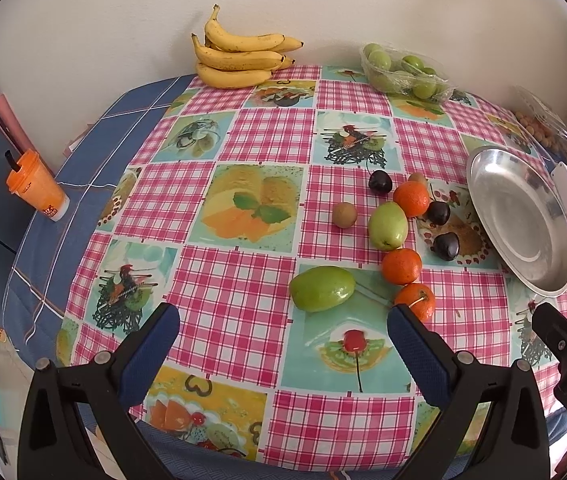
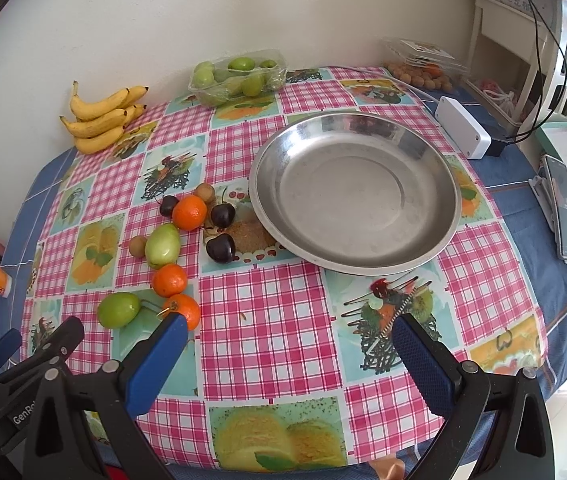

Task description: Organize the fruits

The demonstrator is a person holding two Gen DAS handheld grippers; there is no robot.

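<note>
An empty steel dish [image 2: 435,236] stands on the checked tablecloth; it also shows at the right of the left wrist view [image 1: 483,176]. Loose fruit lies left of it: three oranges [image 2: 169,280], two green fruits [image 2: 162,245], dark cherries [image 2: 221,248] and small brown fruits [image 2: 137,246]. In the left wrist view a green fruit [image 1: 322,288] and an orange [image 1: 417,300] lie just ahead of my left gripper [image 1: 283,320], which is open and empty. My right gripper [image 2: 287,330] is open and empty, in front of the dish.
Bananas [image 1: 239,58] and a wrapped tray of green fruit [image 1: 403,72] sit at the back by the wall. An orange cup [image 1: 37,186] stands far left. A white box [image 2: 463,126], a phone [image 2: 563,208] and a clear box of small fruits [image 2: 423,64] lie right.
</note>
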